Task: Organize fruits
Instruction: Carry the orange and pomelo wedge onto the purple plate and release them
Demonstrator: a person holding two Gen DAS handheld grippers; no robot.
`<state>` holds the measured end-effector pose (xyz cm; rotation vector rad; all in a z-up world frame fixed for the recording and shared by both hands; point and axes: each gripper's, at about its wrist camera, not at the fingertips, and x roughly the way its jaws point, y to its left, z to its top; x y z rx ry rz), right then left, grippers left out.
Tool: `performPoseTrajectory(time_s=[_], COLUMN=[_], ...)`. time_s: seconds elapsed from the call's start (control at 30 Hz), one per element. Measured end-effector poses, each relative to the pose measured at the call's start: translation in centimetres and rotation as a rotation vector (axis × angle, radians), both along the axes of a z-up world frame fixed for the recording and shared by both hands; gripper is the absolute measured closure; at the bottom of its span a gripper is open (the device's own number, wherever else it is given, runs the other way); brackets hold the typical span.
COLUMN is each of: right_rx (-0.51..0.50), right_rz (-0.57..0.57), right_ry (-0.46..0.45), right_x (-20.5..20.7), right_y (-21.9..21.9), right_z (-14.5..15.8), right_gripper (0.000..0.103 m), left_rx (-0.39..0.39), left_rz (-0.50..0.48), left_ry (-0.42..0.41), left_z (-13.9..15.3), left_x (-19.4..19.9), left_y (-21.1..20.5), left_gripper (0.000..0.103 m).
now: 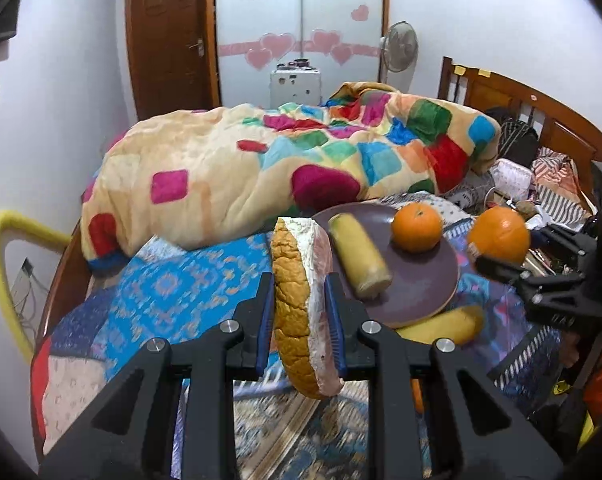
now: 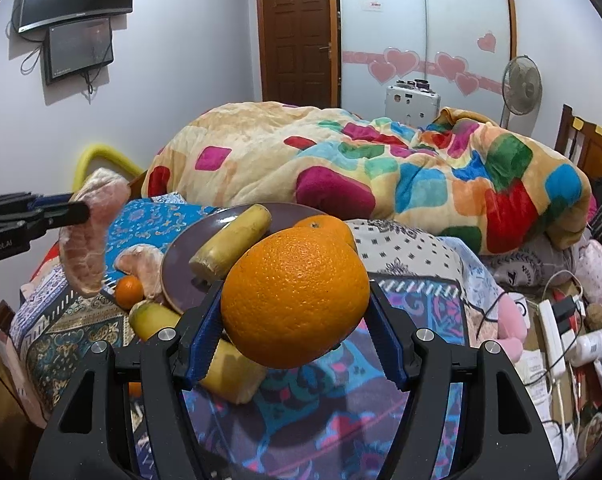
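My left gripper (image 1: pixel 299 308) is shut on a pomelo wedge (image 1: pixel 301 304) with yellow rind, held above the bed; it also shows in the right wrist view (image 2: pixel 89 236). My right gripper (image 2: pixel 297 328) is shut on a large orange (image 2: pixel 295 296), seen from the left wrist view (image 1: pixel 499 236) just right of the plate. A purple plate (image 1: pixel 417 292) on the bed holds a banana piece (image 1: pixel 359 256) and a small orange (image 1: pixel 417 227). A second banana (image 1: pixel 445 326) lies by the plate's near edge. Another pomelo wedge (image 2: pixel 143 268) and a small tangerine (image 2: pixel 129 290) lie left of the plate (image 2: pixel 181 276).
A rolled colourful blanket (image 1: pixel 261 172) lies behind the plate. Clothes, cables and a power strip (image 2: pixel 553 328) clutter the bed's right side. The wooden headboard (image 1: pixel 541 120) stands at the right, a yellow tube (image 1: pixel 1 264) at the left edge.
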<state>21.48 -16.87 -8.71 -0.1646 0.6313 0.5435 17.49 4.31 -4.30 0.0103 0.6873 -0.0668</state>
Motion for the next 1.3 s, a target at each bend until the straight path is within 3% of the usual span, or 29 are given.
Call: performPoseTrajectory(time_s=[0.47, 0.9, 1.03, 1.1, 1.3], right_rx=[-0.074, -0.127, -0.165, -0.184, -0.188], right_rz=[0.075, 0.137, 0.147, 0.148, 0.154], right_ry=[0.025, 0.061, 0.049, 0.041, 0.05], right_x=[3.2, 3.9, 3.5, 3.3, 3.2], right_y=[3.6, 5.3, 6.0, 6.1, 5.9], right_z=[-1.0, -2.4, -2.7, -2.8, -3.2], right_gripper=[0.039, 0.038, 0.038, 0.038, 0.036], left_rx=[-0.04, -0.079, -0.063, -0.075, -0.015], left_rz=[-0.076, -0.014, 0.007, 0.007, -0.001], left_ry=[0.019, 0.098, 0.154, 0.151, 0.158], left_z=[-1.5, -4.1, -5.6, -5.8, -5.9], left_x=[6.6, 9.5, 10.6, 10.7, 10.4], left_y=[-2.6, -0.6, -0.7, -0.7, -1.9], left_gripper=[0.079, 0.078, 0.077, 0.078, 0.077])
